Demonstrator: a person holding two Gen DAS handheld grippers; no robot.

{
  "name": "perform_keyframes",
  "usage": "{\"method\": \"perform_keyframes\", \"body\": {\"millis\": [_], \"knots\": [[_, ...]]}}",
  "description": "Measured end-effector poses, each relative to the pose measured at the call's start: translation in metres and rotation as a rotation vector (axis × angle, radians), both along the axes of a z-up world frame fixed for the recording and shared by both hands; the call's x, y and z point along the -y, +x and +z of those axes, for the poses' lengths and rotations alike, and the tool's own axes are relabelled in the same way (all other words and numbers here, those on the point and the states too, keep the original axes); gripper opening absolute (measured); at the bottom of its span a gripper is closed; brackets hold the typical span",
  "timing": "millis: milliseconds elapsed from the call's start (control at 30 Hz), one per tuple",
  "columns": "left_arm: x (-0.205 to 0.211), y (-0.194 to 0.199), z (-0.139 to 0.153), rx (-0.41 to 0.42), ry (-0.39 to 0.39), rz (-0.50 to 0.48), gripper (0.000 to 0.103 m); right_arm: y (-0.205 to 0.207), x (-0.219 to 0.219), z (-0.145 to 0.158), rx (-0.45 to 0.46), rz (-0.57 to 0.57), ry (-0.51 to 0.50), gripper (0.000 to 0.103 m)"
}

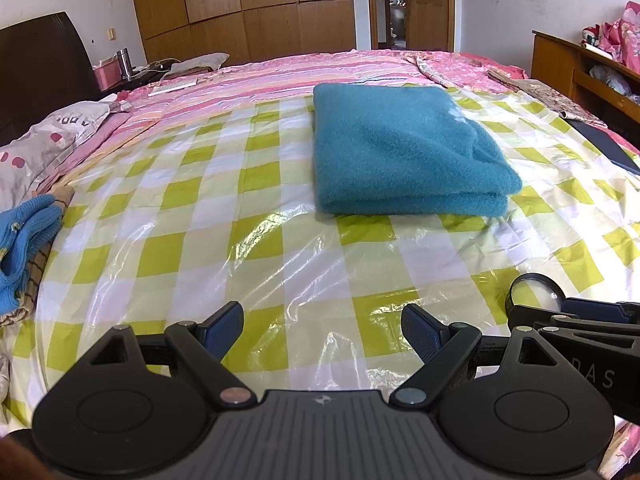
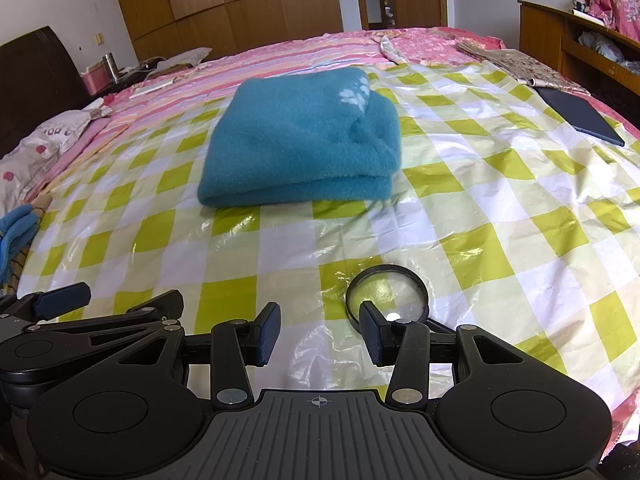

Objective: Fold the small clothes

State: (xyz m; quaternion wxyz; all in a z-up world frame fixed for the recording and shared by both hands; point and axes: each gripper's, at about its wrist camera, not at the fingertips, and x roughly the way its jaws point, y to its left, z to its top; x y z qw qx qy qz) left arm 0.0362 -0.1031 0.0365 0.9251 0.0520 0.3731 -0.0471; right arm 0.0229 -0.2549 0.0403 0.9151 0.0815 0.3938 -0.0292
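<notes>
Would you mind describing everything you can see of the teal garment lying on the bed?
The teal garment is a fuzzy, fleece-like piece, folded into a thick, roughly rectangular stack with its layered edges facing the cameras. A pale, whitish pattern marks its top near the far right corner, where the fabric bunches into a rounded fold. It lies flat on the green-and-white checked plastic sheet covering the bed. Nothing else touches it; both grippers are well short of it.

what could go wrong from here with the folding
1. The magnifier lies just ahead of the right gripper; reaching forward could knock or snag it.
2. The plastic sheet looks slick, so the folded teal cloth may slide or unfold when nudged.
</notes>
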Motion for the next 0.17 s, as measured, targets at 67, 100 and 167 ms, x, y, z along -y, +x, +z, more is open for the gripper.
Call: {"method": "perform_keyframes", "body": {"millis": [67,100,167], "knots": [[-0.0001,0.0,-0.0001,-0.001,0.001,-0.001,0.091,0.0,-0.0001,0.0002,0.0,-0.001,0.0,0.043],[-0.0004,0.0,-0.0005,-0.002,0.0,-0.001,0.091,0.0,-0.0001,0.0002,0.0,0.0,0.0,0.043],[-0.0003,0.0001,-0.0017,-0.005,0.002,-0.002,0.091,0.0001,-0.0001,0.0002,0.002,-0.001,0.0,0.044]]}}
